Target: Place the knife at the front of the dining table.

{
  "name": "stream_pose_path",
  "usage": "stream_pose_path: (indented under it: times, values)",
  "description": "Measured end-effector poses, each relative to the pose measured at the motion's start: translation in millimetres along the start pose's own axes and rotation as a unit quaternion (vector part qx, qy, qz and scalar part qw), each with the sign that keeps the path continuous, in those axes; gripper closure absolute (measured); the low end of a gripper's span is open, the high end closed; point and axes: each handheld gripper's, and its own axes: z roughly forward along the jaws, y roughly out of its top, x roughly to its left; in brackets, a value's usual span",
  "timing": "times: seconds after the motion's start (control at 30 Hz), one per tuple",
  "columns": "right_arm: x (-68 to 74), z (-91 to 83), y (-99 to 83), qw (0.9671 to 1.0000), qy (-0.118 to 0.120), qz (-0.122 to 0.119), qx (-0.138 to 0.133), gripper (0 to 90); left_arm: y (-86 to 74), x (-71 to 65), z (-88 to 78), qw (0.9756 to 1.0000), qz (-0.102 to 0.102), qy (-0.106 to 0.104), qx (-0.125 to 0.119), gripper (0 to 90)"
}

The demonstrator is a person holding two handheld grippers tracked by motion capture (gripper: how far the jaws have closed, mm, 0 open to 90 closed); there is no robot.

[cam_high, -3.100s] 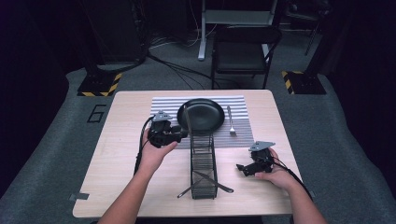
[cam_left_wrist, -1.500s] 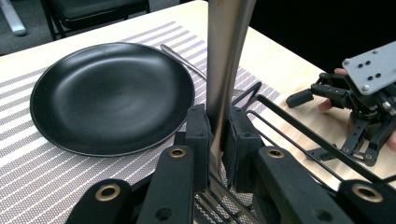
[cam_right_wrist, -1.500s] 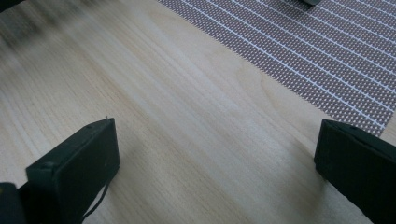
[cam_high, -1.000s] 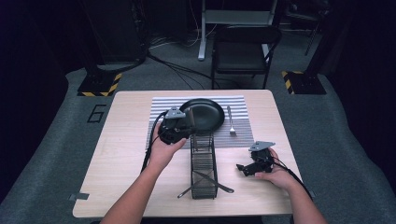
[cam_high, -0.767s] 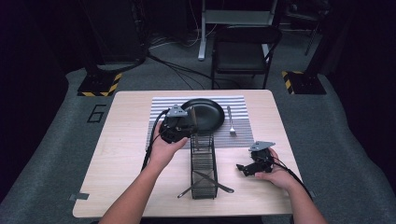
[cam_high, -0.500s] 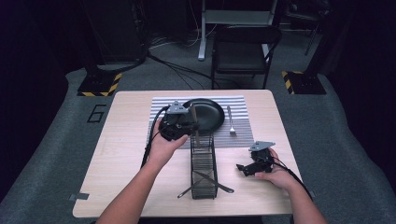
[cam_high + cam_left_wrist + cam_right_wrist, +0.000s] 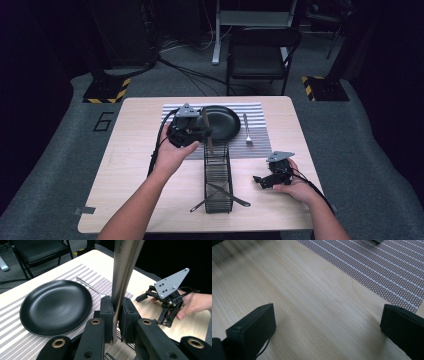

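Note:
My left gripper (image 7: 204, 136) is shut on a long silver metal utensil (image 7: 206, 131), which stands nearly upright between its pads (image 7: 106, 315). It hovers at the near left rim of the black plate (image 7: 221, 122), just beyond the far end of the black wire basket (image 7: 218, 176). In the left gripper view the utensil (image 7: 124, 270) rises out of the top of the picture. The right gripper (image 7: 261, 180) rests low on the table to the right of the basket, jaws wide open (image 7: 327, 322) over bare wood.
A fork (image 7: 246, 131) lies on the striped placemat (image 7: 260, 136) to the right of the plate. Two utensils (image 7: 227, 194) lie crossed in the basket's near end. A folding chair (image 7: 260, 55) stands beyond the table's far edge.
My left gripper has carried the utensil to the right and slightly farther away, from over the placemat's left part to the plate's rim. The right gripper has stayed put.

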Motion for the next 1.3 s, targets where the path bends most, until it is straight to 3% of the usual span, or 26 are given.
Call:
stream_pose_path:
  times: [0.53, 0.87, 1.3]
  values:
    - [0.0, 0.0, 0.0, 1.0, 0.0, 0.0, 0.0, 0.0, 9.7, 2.6, -34.8, 0.9998, 0.004, 0.015, -0.008, 82.3]
    - [0.0, 0.0, 0.0, 1.0, 0.0, 0.0, 0.0, 0.0, 3.0, 19.0, -56.3, 0.9989, -0.013, 0.038, -0.025, 82.5]
    - [0.0, 0.0, 0.0, 1.0, 0.0, 0.0, 0.0, 0.0, -21.6, 47.7, -44.0, 0.9961, -0.039, 0.079, -0.006, 82.6]
